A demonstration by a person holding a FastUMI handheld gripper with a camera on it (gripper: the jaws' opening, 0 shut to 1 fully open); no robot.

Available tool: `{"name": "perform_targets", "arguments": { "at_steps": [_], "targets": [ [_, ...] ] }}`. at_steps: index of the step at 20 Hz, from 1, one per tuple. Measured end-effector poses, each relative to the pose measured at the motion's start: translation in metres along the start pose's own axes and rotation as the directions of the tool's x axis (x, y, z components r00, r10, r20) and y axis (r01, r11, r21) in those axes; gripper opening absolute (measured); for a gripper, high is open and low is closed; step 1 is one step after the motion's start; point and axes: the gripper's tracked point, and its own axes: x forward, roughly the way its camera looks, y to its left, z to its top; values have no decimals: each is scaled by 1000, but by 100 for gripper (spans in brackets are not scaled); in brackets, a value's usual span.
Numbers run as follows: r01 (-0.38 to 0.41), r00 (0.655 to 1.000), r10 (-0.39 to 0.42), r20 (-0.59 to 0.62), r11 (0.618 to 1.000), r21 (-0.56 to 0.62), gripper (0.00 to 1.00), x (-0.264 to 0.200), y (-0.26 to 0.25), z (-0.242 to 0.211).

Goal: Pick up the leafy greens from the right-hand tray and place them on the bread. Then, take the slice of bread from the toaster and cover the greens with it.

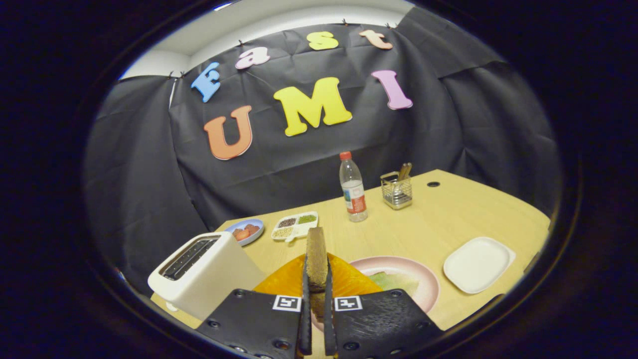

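A slice of toasted bread [316,259] is held upright, edge-on, between the two fingers of the gripper [316,284], which are drawn narrow and pressed on its two faces; it is judged to be gripped this way because it was lifted out of a slot, and it would need to be turned flat before it can serve as a cover. The white toaster [202,271] stands just to the left of the fingers, its slots seen dark and apparently vacant. Just ahead of the fingers and slightly to their right a pink plate [423,279] is set, on which pale leafy greens [396,281] are laid, presumably over the lower bread, though that bread cannot be made out. An orange cloth or mat [349,279] is seen directly behind the held slice. Further to the right a white tray [478,264] lies on the wooden table [423,219]. Well beyond the fingers a divided dish of seeds [295,225], a small plate of red pieces [245,231], a water bottle [353,187] and a wire holder [397,191] are placed. The covering step is judged to be under way, with the slice yet to be lowered onto the greens
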Motion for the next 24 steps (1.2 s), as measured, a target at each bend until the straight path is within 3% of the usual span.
{"name": "perform_targets", "arguments": {
  "at_steps": [5,7,12,17,21,23,24],
  "targets": [
    [-37,999,41,-30,990,140,10,6,-29,-13],
    [-14,999,21,-47,989,147,9,8,-44,-20],
    [46,997,-37,-71,991,124,27,7,-75,-27],
    [96,993,-88,-77,990,100,55,6,-100,-27],
    [124,992,-124,27,992,18,76,-7,-108,5],
    [146,984,-140,107,988,-52,93,-24,-108,29],
    [158,978,-143,153,983,-90,95,-33,-105,42]
  ]
}}
